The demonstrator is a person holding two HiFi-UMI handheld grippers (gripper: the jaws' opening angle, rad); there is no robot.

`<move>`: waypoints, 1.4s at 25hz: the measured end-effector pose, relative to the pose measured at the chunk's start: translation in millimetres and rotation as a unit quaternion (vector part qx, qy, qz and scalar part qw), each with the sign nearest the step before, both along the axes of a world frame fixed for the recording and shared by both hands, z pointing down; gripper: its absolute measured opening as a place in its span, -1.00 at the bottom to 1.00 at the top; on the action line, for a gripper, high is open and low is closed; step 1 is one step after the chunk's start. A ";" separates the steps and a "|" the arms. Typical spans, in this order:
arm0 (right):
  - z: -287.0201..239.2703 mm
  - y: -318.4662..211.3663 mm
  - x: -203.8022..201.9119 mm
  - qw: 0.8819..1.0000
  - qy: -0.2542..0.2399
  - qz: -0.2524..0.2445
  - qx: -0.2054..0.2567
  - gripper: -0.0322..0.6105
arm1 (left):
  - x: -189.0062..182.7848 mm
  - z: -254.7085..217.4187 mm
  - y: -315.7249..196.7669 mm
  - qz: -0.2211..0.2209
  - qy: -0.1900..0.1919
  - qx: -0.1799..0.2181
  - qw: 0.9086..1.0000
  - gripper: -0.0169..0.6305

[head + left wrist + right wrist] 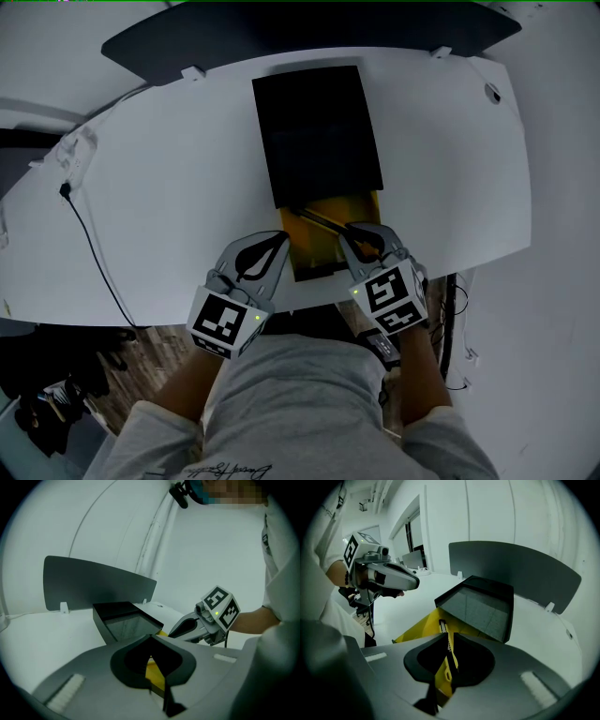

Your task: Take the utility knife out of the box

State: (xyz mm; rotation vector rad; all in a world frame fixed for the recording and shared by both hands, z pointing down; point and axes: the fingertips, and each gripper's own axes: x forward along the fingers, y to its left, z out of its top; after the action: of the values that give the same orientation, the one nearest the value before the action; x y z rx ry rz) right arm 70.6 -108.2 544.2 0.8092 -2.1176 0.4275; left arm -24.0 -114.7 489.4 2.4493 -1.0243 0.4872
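At the near edge of the white table (pixel 169 187), just ahead of the person's lap, both grippers point down at the mouth of the box. The left gripper (pixel 279 236) sits at the left front corner of the yellow tray (pixel 314 258). In its own view its tips look drawn together, with a wedge of yellow showing in the slit behind them. Whether it pinches the tray wall I cannot tell.

The right gripper (pixel 447 637) is over the tray's right side with its jaws parted only narrowly. The utility knife (pixel 445 673), yellow with a black strip, shows lengthwise in that slim gap, but the pads do not appear to press on it.

Just beyond the fingertips, the knife lies slantwise on the tray floor, its far end reaching toward the black sleeve (pixel 319 131). The sleeve covers the tray's rear part and stretches away toward the dark panel at the table's far edge.

Judged from this, the opening part is done: the tray is drawn out far enough to bare the knife. What remains is the core of the job, which is closing the right jaws on the knife and lifting it clear of the tray. The knife is not yet out of the box.
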 end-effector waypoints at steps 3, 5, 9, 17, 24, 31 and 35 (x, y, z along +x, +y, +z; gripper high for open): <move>12.4 0.0 -2.3 1.000 0.022 -0.017 -0.013 -0.69 | -3.2 5.9 -0.5 0.000 -0.005 -0.002 1.000 -0.95; 20.3 0.4 -3.6 0.999 0.035 -0.025 -0.024 -0.67 | -4.8 10.0 1.0 0.000 -0.005 -0.007 1.000 -0.95; 34.7 2.0 -6.4 0.996 0.063 -0.049 -0.042 -0.57 | -7.8 17.1 2.1 -0.002 -0.004 -0.016 1.000 -0.95; 56.8 5.6 -12.8 0.987 0.106 -0.092 -0.074 -0.46 | -13.4 24.3 -0.1 -0.009 0.001 -0.022 1.000 -0.95; 73.3 7.1 -13.2 0.979 0.144 -0.116 -0.087 -0.42 | -21.4 34.5 0.9 -0.014 -0.002 -0.034 0.999 -0.95; 83.3 7.7 -16.2 0.974 0.157 -0.132 -0.097 -0.41 | -25.7 42.0 0.6 -0.019 -0.002 -0.043 0.999 -0.95; 86.0 7.3 -17.5 0.972 0.162 -0.138 -0.104 -0.41 | -28.3 44.4 0.7 -0.021 -0.002 -0.047 0.999 -0.95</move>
State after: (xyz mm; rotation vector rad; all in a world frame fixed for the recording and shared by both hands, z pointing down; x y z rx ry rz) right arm 53.0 -100.8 630.2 0.4233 -1.8103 0.3359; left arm -52.3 -113.9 533.8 2.3401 -1.0304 0.5153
